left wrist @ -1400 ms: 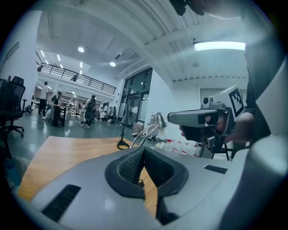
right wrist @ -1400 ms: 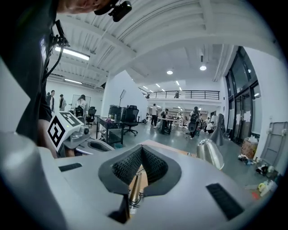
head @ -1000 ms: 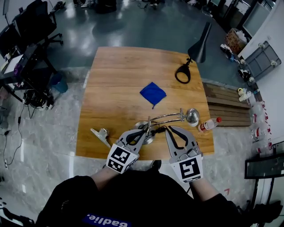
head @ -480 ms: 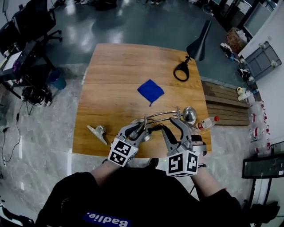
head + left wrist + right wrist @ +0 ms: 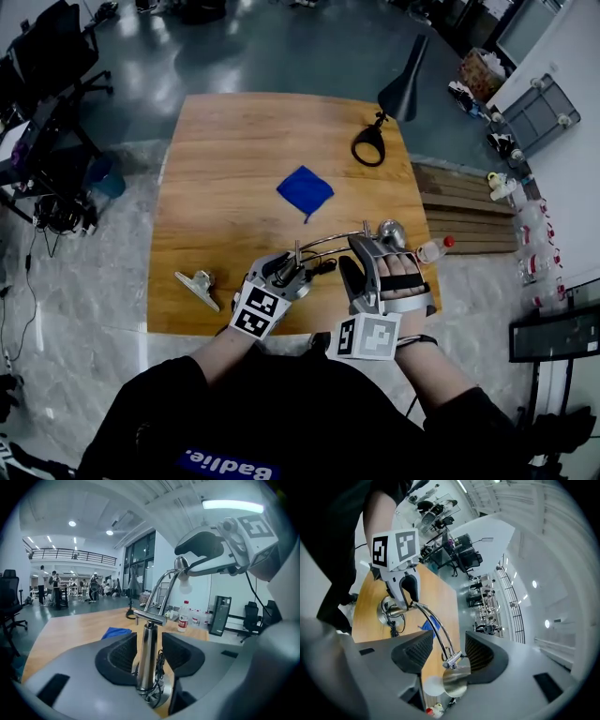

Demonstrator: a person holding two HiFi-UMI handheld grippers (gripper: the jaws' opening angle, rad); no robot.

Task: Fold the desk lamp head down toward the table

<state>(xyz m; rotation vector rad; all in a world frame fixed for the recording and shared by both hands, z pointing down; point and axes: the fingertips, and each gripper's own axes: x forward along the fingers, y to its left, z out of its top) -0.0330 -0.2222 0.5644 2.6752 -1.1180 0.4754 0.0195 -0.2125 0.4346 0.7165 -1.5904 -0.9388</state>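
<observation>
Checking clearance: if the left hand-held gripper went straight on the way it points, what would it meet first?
The desk lamp's upright post: it stands between the jaws of the left hand-held gripper, which have just been opening, pads apparently clear of it.

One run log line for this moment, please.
left gripper: jaws just opened, lamp post between | right gripper: jaws just opened, lamp head between
</observation>
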